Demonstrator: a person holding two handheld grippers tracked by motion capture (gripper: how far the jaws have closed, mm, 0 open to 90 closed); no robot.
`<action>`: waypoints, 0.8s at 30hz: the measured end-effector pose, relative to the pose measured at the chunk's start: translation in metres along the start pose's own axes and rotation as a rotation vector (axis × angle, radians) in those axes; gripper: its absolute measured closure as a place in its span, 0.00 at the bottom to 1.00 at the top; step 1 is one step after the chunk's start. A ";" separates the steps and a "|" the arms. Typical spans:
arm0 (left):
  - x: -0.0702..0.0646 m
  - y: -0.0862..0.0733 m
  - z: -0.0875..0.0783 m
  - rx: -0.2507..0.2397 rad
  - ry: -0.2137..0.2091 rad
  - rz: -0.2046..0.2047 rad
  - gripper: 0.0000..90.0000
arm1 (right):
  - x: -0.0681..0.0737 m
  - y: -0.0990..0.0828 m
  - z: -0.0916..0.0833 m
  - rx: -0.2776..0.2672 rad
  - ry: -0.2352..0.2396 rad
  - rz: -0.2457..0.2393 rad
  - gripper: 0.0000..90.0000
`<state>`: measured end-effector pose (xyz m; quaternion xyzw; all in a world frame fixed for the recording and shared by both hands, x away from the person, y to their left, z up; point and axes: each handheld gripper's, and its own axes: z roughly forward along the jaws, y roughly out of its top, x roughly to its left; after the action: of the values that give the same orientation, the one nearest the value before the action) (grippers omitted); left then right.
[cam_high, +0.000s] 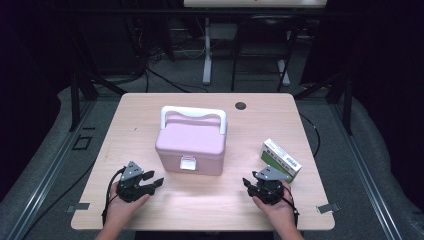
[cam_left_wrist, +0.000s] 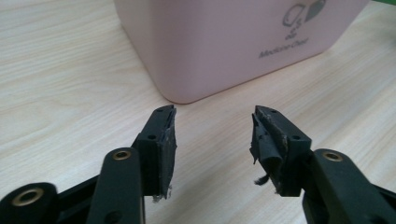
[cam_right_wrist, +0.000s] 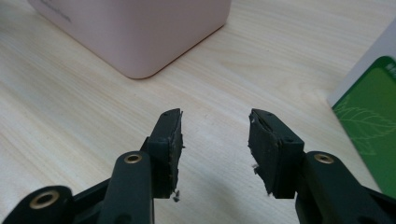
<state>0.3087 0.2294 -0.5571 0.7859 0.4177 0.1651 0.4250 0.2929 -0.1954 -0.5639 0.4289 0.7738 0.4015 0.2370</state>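
High view: at the left, the left gripper (cam_high: 152, 180) is held low over the table (cam_high: 130, 115), jaws spread apart with nothing between them, near the front left corner of the pink medicine chest (cam_high: 190, 140). The chest is seen standing at the table's middle, lid shut, white handle (cam_high: 193, 114) lying back and white latch (cam_high: 188, 162) at its front. To the right, the right gripper (cam_high: 250, 186) is held with jaws likewise apart and empty. Just beside it, a green and white box (cam_high: 281, 159) is seen lying flat, well apart from the chest.
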 end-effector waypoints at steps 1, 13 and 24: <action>0.001 0.000 -0.001 0.003 -0.002 -0.005 0.57 | 0.000 0.000 -0.001 -0.004 -0.003 0.001 0.60; 0.005 -0.002 -0.005 0.016 0.039 -0.045 0.64 | 0.002 0.002 0.003 0.010 -0.001 0.045 0.64; 0.014 -0.001 -0.001 -0.014 0.016 -0.088 0.85 | -0.002 0.007 0.005 -0.009 -0.018 0.066 0.75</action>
<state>0.3159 0.2413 -0.5587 0.7624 0.4540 0.1556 0.4341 0.3008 -0.1932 -0.5608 0.4568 0.7552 0.4085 0.2326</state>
